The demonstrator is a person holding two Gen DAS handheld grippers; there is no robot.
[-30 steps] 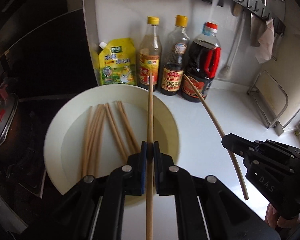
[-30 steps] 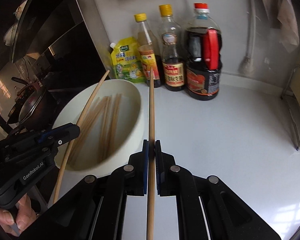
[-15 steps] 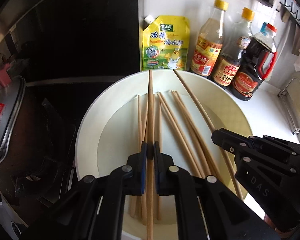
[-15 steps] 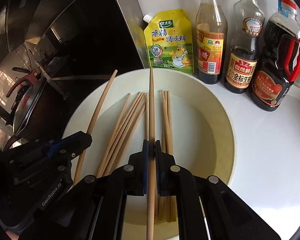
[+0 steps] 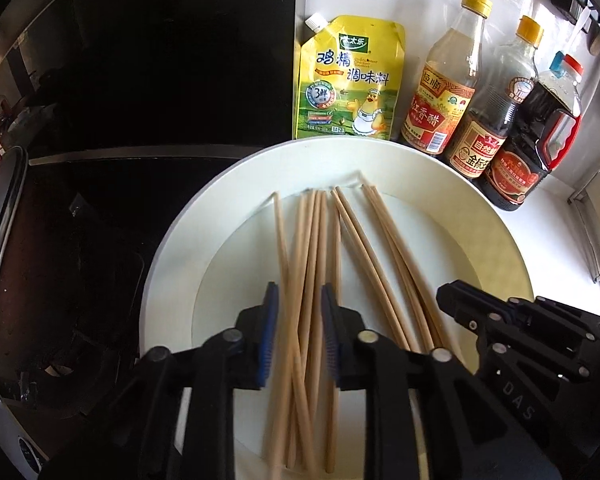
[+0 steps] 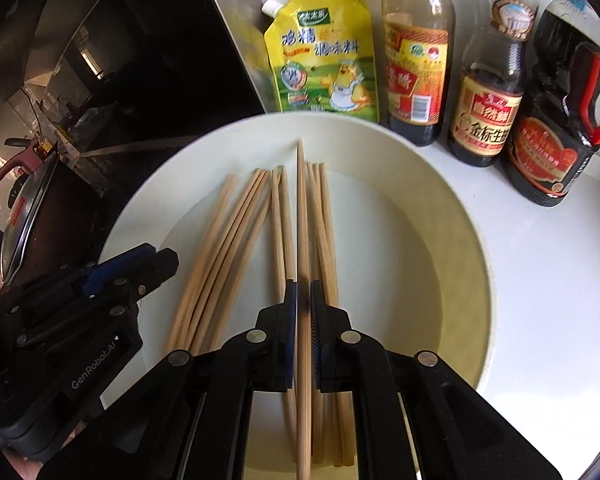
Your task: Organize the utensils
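A cream bowl [image 5: 500,240] holds several wooden chopsticks [image 5: 312,248]. My left gripper [image 5: 298,336] hangs open just above the bowl, with loose chopsticks lying below between its fingers. My right gripper [image 6: 303,316] is over the same bowl [image 6: 452,240] and its jaws stand close around one chopstick [image 6: 301,200], whose tip points at the far rim. Other chopsticks [image 6: 228,240] lie in the bowl beneath. Each gripper shows in the other's view: the right one [image 5: 520,332] and the left one [image 6: 100,292].
A yellow seasoning pouch [image 5: 348,80] and three sauce bottles [image 5: 444,92] stand against the wall behind the bowl. A dark stove [image 5: 80,220] with a lidded pot [image 6: 24,216] lies left. A wire rack [image 5: 596,232] stands at the right on the white counter [image 6: 548,264].
My left gripper has opened and let its chopstick fall among the others in the bowl. Both grippers came lower and closer over the bowl.
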